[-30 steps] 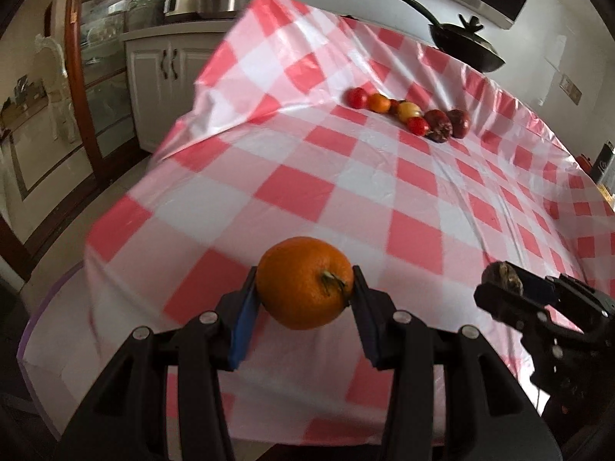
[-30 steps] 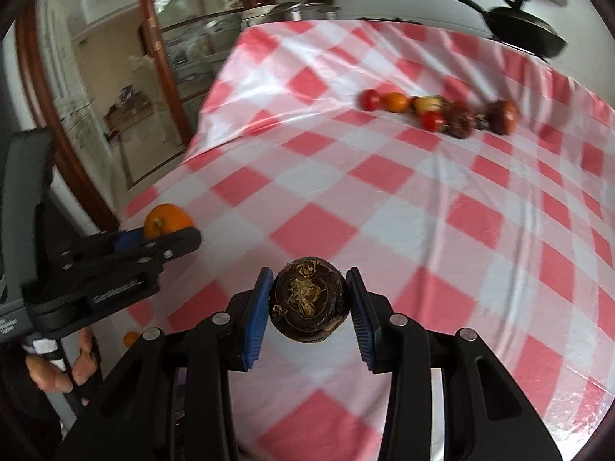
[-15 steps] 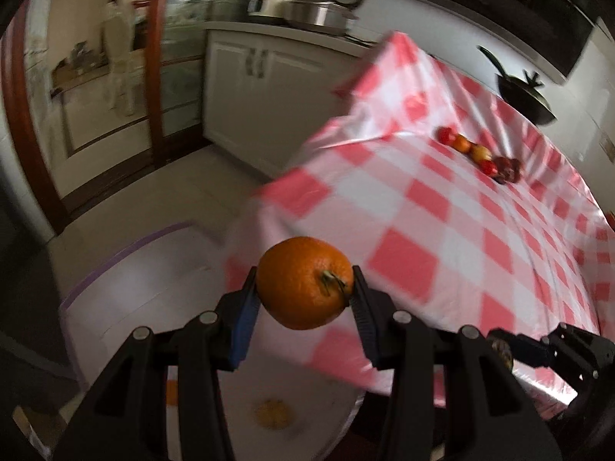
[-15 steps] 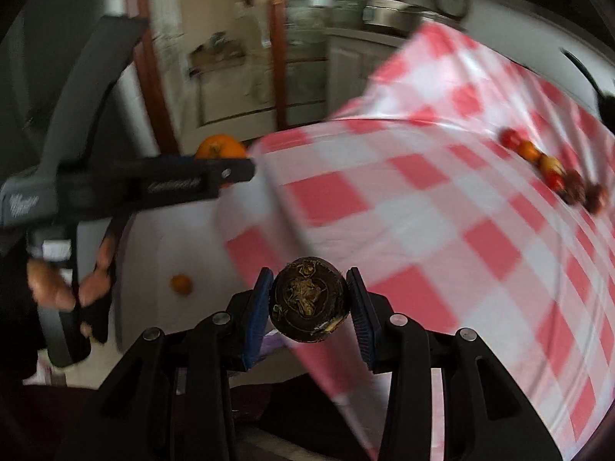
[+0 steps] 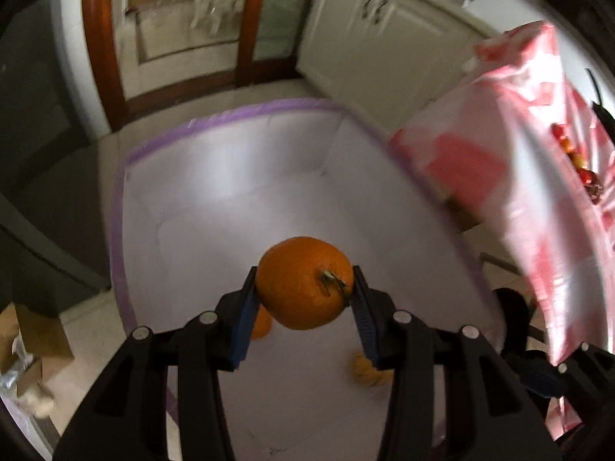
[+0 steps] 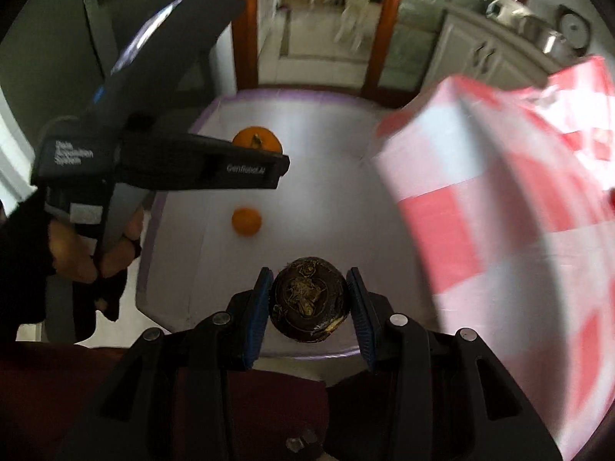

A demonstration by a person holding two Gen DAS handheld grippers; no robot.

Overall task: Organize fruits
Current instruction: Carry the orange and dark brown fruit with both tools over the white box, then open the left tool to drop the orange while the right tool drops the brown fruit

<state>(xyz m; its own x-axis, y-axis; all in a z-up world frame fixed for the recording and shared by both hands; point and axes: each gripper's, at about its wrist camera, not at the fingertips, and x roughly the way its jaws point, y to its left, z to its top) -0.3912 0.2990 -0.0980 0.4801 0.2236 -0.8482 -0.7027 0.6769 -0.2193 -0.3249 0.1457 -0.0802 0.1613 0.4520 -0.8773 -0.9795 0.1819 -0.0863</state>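
Carrying step, nearly at the drop. Left tool pinching an orange between its blue pads, stem facing the camera; right tool pressed onto a dark, wrinkled round fruit, kind hard to tell. Both tilted steeply down over a white bin with a purple rim standing on the floor beside the counter, whose red-and-white checked cloth hangs at the right. Already on the bin's bottom: one small orange fruit in plain sight of the right camera, and in the left view another orange piece partly hidden behind the fingers. Further fruit left in a row up on the cloth, blurred. Gloved hand gripping the left tool's handle, seen from the right camera, with its orange held above the bin's far side. Next, probably: lower a little further, spread the pads, and release gently so neither fruit bounces out or strikes those below.
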